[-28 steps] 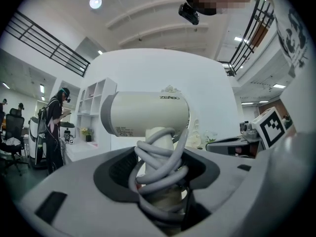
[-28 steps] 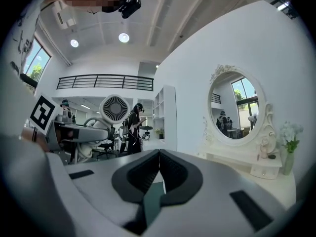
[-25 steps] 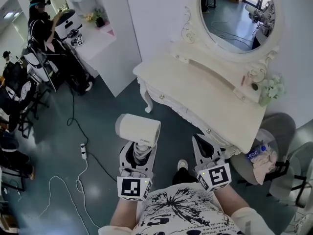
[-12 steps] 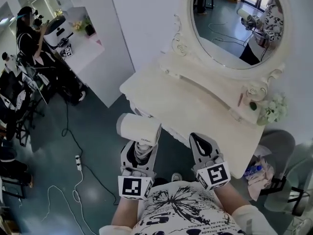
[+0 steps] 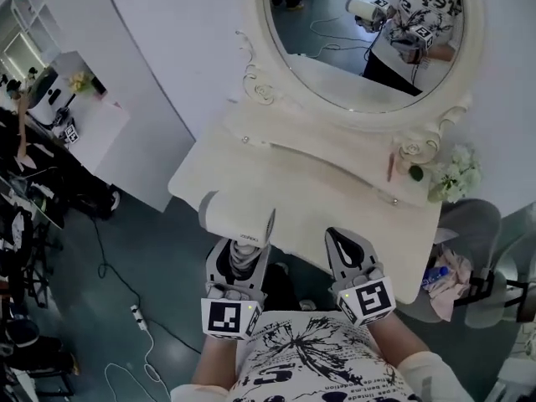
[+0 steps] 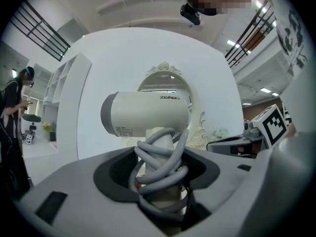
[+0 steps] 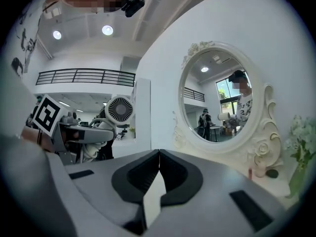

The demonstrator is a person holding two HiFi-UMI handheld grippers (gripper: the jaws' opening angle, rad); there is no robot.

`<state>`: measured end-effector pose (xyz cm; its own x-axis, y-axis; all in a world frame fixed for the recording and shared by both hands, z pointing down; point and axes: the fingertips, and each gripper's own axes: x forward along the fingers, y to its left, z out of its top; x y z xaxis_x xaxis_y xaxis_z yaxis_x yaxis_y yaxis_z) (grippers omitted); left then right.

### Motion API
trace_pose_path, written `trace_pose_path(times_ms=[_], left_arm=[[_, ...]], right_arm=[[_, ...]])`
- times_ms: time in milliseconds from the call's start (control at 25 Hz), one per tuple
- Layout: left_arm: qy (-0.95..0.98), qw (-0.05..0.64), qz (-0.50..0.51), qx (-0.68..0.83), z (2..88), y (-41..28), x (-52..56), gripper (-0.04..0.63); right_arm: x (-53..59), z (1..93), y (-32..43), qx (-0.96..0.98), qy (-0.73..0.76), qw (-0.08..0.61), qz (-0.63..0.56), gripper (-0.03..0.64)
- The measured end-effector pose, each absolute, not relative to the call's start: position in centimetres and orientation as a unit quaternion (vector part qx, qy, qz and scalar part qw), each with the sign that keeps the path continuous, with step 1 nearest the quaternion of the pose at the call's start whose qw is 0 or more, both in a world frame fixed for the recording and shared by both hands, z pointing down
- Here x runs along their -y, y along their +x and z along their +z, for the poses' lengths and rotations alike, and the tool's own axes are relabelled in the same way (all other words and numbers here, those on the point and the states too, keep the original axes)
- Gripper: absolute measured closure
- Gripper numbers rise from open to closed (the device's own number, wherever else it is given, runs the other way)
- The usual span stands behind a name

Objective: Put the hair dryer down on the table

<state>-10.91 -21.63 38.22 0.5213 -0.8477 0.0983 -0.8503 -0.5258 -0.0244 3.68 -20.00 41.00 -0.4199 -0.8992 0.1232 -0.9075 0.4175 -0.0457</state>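
The hair dryer point(image 5: 237, 219) stands upright in the left gripper point(image 5: 239, 260), whose jaws pinch its handle with the grey cord point(image 6: 160, 158) wound round it. The barrel sits above the jaws, at the near edge of the dressing table point(image 5: 318, 182). Just to the right, the right gripper point(image 5: 343, 245) is pressed together and empty, facing the mirror point(image 5: 368, 48).

The person is stepping up to the table point(image 5: 335, 187) — it is sliding down the head view toward the body. The hair dryer point(image 5: 237, 218) in the left gripper point(image 5: 238, 256), over bare floor a second ago, is now overlapping the table's front edge, and the mirror point(image 5: 368, 48) is showing the person's reflection.
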Motion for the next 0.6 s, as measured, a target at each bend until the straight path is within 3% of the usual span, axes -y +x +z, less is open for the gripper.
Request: trace_pose_path(times_ms=[600], left_arm=[[0.960, 0.010, 0.084, 0.268, 39.9, -4.1, 36.4, 0.342]], right_arm=[[28.9, 41.4, 9.0, 0.694, 0.716, 0.032, 0.077, 0.598]])
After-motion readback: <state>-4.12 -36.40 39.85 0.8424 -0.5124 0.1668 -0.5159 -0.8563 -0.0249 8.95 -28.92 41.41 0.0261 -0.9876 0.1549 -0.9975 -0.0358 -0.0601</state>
